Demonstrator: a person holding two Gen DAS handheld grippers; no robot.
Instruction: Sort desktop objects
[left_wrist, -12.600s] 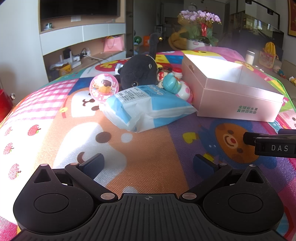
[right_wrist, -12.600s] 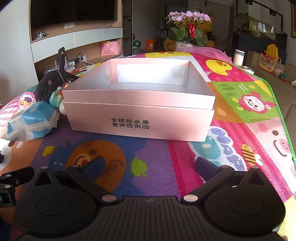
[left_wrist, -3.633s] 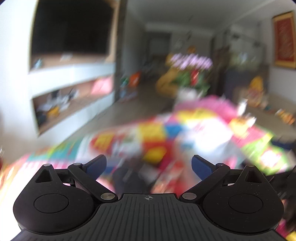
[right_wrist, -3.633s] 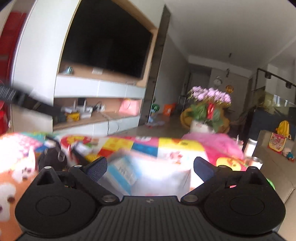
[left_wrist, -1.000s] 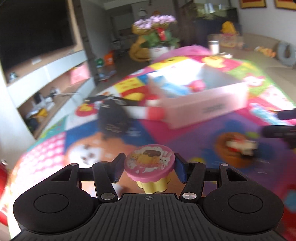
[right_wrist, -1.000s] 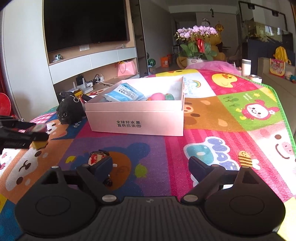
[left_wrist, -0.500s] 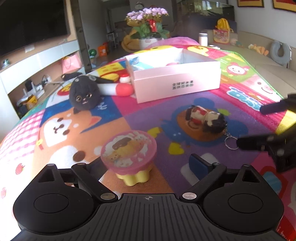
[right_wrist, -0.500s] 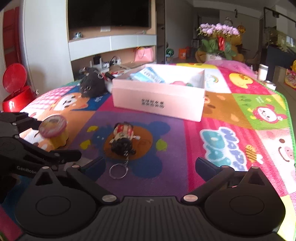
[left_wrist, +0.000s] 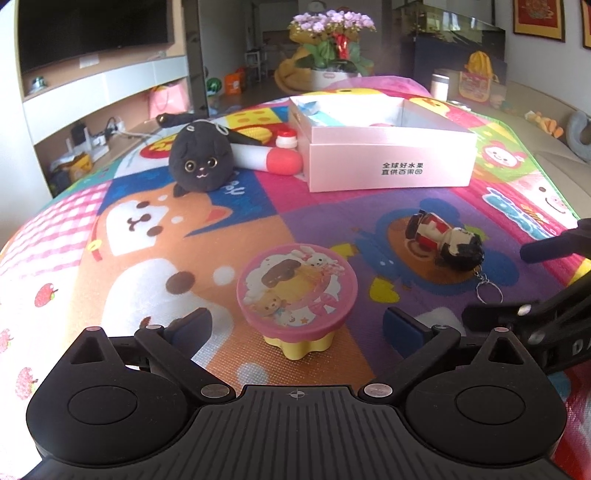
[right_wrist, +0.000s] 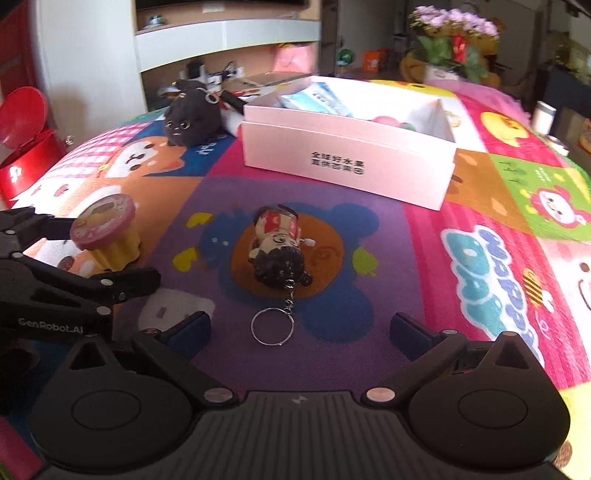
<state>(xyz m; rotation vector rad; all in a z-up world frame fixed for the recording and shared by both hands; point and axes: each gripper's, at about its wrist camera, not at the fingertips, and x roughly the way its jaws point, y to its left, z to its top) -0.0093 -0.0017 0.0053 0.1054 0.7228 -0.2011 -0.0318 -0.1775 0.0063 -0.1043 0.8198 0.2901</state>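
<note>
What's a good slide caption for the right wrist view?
Open right gripper facing a doll keychain on the play mat.

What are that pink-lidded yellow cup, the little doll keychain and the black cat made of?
Pink-lidded cup: looks like moulded plastic, with a fluted yellow base and a matte printed lid. Doll keychain: seemingly painted resin or wood, hard and slightly glossy, with a metal chain and ring. Black cat: plush fabric, fuzzy and soft-edged.

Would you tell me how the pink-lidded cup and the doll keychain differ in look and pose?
The cup stands upright; the doll keychain lies on its side. The cup has a pink picture lid over a yellow body; the doll keychain is red and cream with black hair and a metal ring. The cup sits between the left gripper's opening jaws, untouched. Both rest on the mat.
</note>
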